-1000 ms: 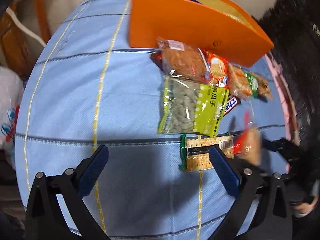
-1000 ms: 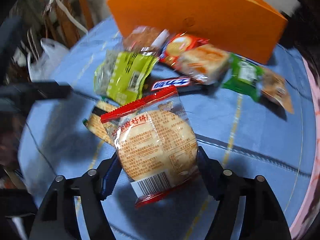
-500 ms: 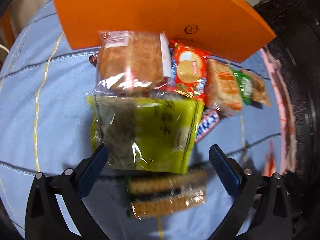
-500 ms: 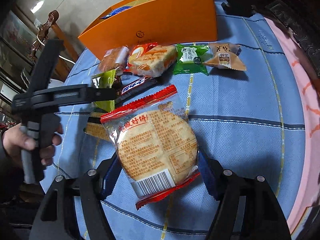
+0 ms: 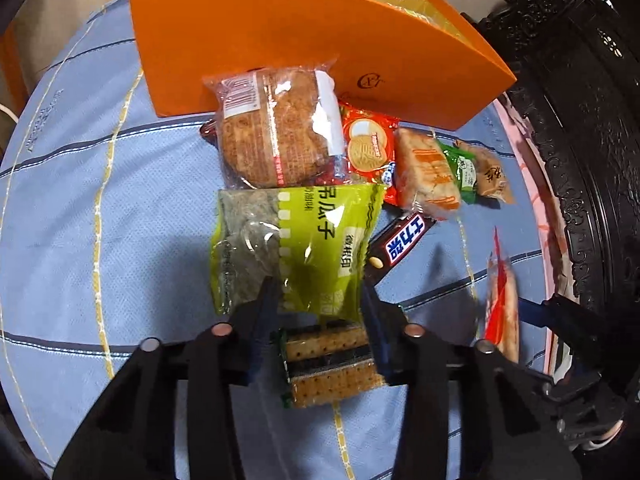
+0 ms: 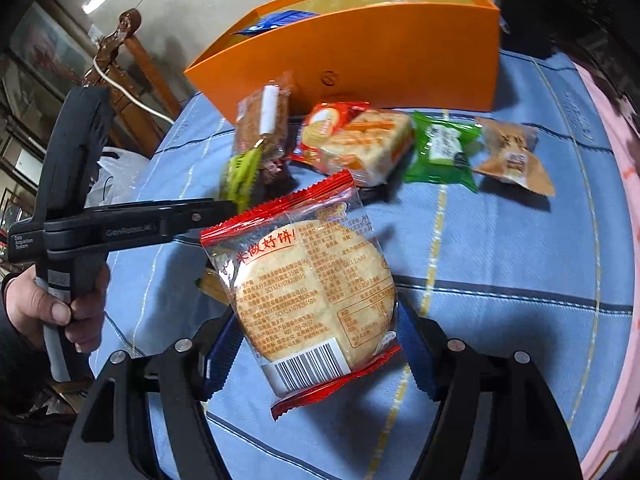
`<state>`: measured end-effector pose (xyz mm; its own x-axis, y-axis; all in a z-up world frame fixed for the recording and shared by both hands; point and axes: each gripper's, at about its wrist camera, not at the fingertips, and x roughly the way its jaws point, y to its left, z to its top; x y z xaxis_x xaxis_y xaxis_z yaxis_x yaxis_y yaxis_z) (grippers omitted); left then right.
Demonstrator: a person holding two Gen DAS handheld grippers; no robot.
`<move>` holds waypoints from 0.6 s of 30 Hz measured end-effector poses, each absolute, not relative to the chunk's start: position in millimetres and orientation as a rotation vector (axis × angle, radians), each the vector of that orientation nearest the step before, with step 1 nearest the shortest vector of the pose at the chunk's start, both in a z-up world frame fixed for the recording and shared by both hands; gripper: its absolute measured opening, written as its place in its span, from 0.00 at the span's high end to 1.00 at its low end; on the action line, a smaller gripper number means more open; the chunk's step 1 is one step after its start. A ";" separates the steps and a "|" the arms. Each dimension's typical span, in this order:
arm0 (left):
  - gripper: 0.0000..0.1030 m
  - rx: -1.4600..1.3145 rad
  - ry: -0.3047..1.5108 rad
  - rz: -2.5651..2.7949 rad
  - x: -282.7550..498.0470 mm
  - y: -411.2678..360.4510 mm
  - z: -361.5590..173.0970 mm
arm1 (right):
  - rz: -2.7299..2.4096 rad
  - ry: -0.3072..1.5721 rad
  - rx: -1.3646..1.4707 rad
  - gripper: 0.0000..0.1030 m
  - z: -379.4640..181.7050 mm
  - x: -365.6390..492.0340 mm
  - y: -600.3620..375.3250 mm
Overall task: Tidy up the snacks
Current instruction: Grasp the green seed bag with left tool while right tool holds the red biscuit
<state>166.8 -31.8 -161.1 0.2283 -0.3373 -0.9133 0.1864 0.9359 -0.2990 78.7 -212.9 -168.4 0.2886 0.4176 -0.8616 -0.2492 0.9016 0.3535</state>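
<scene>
Clamping the rice cake packet in my right gripper, my left gripper pinches the green seed bag; most snacks lie outside the orange box.

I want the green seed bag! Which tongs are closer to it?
Left. The left tongs are closing around the green seed bag at its near edge. The right tongs are off to the side, holding a rice cake packet.
</scene>
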 end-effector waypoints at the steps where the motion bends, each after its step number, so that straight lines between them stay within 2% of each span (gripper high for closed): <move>1: 0.46 -0.136 1.307 -0.352 168.2 -30.5 -164.1 | 0.451 1.199 0.161 0.29 -167.6 78.5 -212.6; 2: 0.46 -0.124 1.317 -0.316 170.1 -30.8 -168.2 | 0.451 1.198 0.159 0.29 -166.3 77.4 -212.2; 7: 0.24 -0.101 1.308 -0.252 184.0 -36.0 -173.5 | 0.434 1.192 0.175 0.29 -161.4 71.7 -221.5; 8: 0.16 -0.083 1.311 -0.253 187.2 -40.5 -173.4 | 0.424 1.193 0.182 0.29 -161.1 71.5 -223.7; 11: 0.07 -0.035 1.328 -0.242 193.2 -53.1 -175.7 | 0.403 1.193 0.200 0.29 -161.8 69.7 -231.7; 18: 0.04 0.025 1.312 -0.214 203.5 -63.8 -182.0 | 0.401 1.205 0.199 0.29 -164.5 69.6 -227.8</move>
